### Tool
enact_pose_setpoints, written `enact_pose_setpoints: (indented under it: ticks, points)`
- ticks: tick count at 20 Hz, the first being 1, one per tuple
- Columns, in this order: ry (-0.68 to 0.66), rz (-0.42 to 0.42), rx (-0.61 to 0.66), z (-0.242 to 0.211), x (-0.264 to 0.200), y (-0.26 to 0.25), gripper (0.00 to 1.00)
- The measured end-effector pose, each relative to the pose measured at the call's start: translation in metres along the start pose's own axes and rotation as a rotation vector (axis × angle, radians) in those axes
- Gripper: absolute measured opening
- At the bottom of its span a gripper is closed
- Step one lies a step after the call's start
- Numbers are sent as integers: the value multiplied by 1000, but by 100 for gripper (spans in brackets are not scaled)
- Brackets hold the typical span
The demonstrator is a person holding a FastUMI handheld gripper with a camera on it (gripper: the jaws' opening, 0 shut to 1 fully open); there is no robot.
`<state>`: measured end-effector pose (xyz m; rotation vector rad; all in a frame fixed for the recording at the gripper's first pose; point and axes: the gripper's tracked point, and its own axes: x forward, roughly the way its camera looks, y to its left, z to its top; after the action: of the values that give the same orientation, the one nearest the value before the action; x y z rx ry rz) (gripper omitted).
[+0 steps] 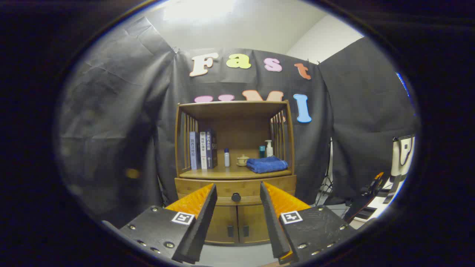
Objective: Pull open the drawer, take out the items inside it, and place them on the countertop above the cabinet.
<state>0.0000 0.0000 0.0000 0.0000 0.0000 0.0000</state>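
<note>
The gripper (237, 193) hangs wide open and empty at lower centre, its fingers framing the shut drawer's (236, 190) knob (236, 197) well ahead. The approach is the step in hand; next it likely must advance and pinch that knob.

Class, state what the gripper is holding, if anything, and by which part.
Nothing is held: the gripper is open, fingers apart, with the drawer knob beyond them.

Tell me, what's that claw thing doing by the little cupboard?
A person's handheld claw is open and aimed at the wooden cabinet, holding nothing. The drawer is shut, and its dark knob sits ahead, between the fingers. On the countertop are books, small bottles and a folded blue towel.
</note>
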Motion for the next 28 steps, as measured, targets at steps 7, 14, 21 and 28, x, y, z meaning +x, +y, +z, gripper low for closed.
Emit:
enact_pose_setpoints:
  ticks: [7,14,21,28]
  points:
    - [-17,-5,-7,6,-5,-2,71]
    - [-11,-6,-5,5,-4,-2,71]
    - [22,-39,21,-9,22,-7,73]
    - [109,-28,46,-57,108,5,77]
